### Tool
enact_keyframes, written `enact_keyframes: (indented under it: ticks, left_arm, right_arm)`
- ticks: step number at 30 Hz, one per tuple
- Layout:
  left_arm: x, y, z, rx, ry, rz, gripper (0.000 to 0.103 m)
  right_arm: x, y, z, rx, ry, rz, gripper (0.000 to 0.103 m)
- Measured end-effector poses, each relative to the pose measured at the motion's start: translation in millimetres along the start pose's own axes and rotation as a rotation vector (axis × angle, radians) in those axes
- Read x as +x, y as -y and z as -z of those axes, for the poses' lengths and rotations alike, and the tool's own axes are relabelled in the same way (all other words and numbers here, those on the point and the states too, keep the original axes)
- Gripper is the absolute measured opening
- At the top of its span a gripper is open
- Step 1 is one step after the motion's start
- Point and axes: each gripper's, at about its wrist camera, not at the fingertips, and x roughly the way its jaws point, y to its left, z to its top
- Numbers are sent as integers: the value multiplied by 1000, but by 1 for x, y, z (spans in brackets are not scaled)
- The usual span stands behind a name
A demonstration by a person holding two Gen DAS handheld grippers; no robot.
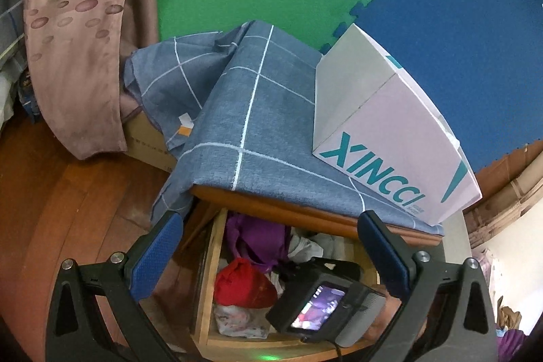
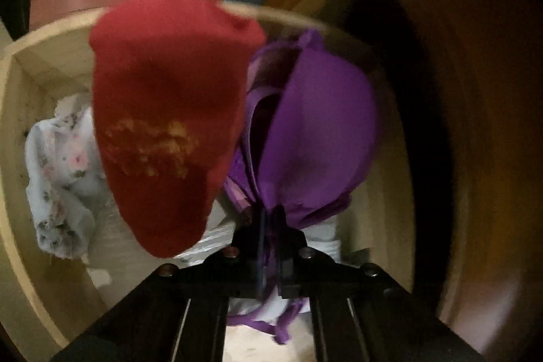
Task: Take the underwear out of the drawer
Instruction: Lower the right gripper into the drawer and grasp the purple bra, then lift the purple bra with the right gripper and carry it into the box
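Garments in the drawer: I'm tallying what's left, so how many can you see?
4, maybe more hidden: purple bra in the shut right gripper, red piece beside it, floral white one at the drawer's end, pale cloth behind.

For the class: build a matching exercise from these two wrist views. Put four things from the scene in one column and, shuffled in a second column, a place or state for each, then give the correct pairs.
Things
1. purple bra
2. white box
3. left gripper
4. floral underwear

Places or states
A. open, above the drawer, holding nothing
B. lying in the drawer beside the red garment
C. standing on the blue checked cloth
D. pinched in the shut right gripper

Pairs: 1-D, 2-C, 3-A, 4-B
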Motion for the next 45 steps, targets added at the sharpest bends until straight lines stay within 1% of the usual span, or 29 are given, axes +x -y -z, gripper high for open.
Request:
enact_keyframes:
  ticks: [4,9,12,14,18,22,23,25,27,29,31,35,45]
  left_arm:
    - [1,-2,0,-13,-2,-7,102]
    - [1,-3,1,-11,-6,-27,102]
    - [2,-4,1,-14,-8,-35,102]
    - [3,-4,1,-15,-9,-41,102]
    - [6,-3,2,-15,-18,-56,102]
    - [5,0,4,0,-9,-73,102]
    - [5,0,4,3,-7,-76,102]
    - [6,2,5,11,-9,-83,102]
    - [8,3,6,17,-18,-95,102]
    - [10,5,6,22,-22,-107,102]
    - [11,7,7,31,-22,-112,102]
    - [10,13,9,61,-5,-126,102]
    - [8,37,16,182,19,-139,102]
  right_arm:
    - [-25,6,5,-17,33,37,3]
    - [-67,18,16,22,79,58,3]
    - [-89,29,23,78,99,42,3]
    - [-106,39,21,116,112,33,3]
    - [-135,59,30,217,142,-13,3]
    - [-165,80,42,322,174,-49,1]
    - [-169,86,37,338,180,-48,0]
    - [-177,97,41,377,190,-53,0]
    - [-188,103,50,426,200,-61,0]
    - [-204,105,69,475,205,-75,0]
    - [-211,112,84,519,214,-82,0]
    - [-230,118,106,588,238,-83,0]
    - [-292,157,124,716,344,-76,0]
